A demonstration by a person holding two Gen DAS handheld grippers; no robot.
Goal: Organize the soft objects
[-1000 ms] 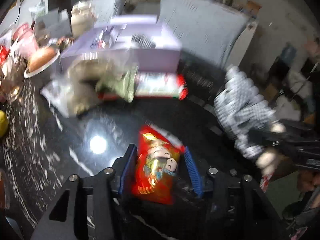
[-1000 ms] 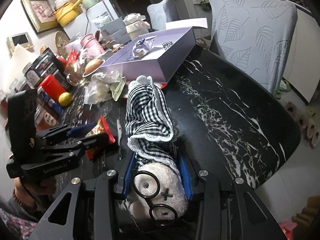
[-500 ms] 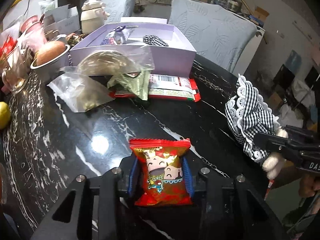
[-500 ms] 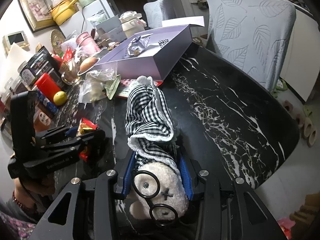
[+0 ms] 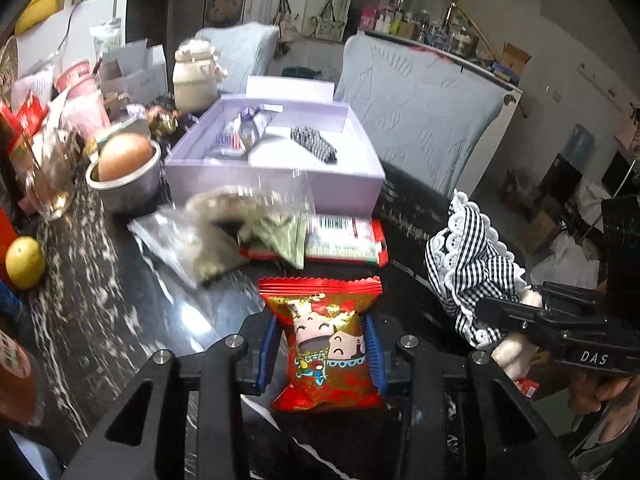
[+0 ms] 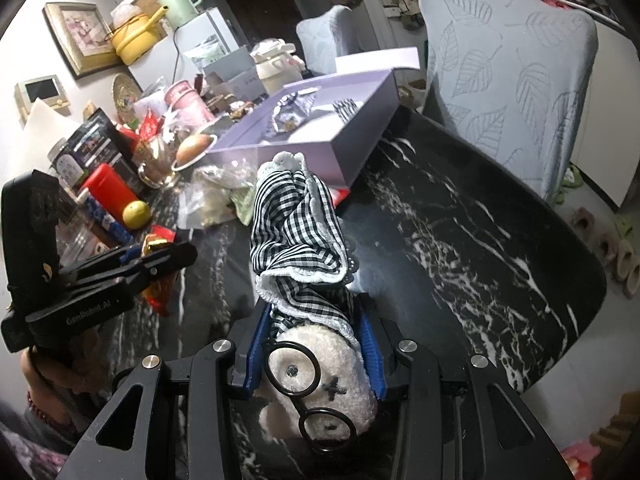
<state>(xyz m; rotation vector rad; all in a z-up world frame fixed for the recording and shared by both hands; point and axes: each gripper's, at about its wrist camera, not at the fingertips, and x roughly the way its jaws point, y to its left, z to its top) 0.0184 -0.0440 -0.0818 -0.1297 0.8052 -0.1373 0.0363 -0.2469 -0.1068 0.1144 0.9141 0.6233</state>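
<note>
Nearest you, your left hand-held gripper is clamped on the red snack packet — a cartoon face is printed on it, but no wording reads. It looks lifted clear of the black marble surface. Your right hand-held gripper is clamped on the white plush toy with wire glasses and a checked dress. "DAS" shows on the right gripper's body, "GenRobot.AI" on the left's. Both things seem picked up, so I judge the carry is the step in hand. Beyond the clear bags and flat red pack stands the open lilac box — next, bring each over its rim and let go inside.
</note>
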